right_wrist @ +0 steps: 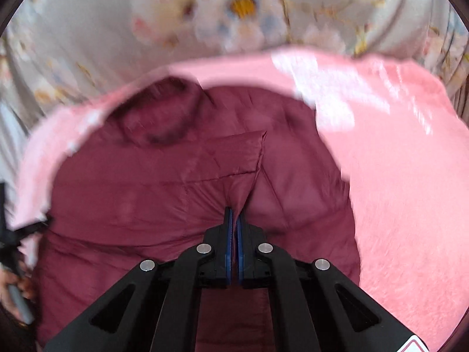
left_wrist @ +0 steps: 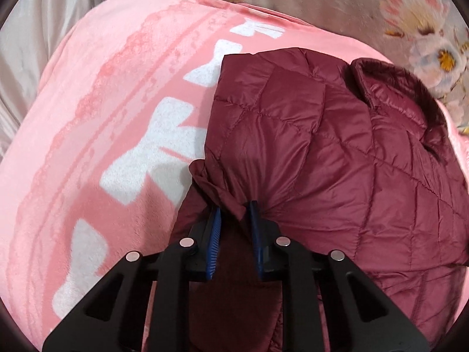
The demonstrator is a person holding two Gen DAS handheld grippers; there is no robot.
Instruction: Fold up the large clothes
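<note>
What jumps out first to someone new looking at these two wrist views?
The maroon quilted jacket dominates, lying on a pink blanket with white lettering. Both tongs pinch its fabric: the left tongs hold a bunched edge, and the right tongs are closed on a fold near the middle. Floral bedding lies behind.

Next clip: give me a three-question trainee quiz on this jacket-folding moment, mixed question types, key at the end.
1. True or false: the right gripper is shut on a fold of the maroon jacket.
2. Multiple choice: the jacket lies on A) a bare wooden table, B) a pink blanket, C) a blue tray.
3. Fill in: the left gripper has jacket fabric bunched between its ____ pads.

Key: 1 true; 2 B; 3 blue.
</note>
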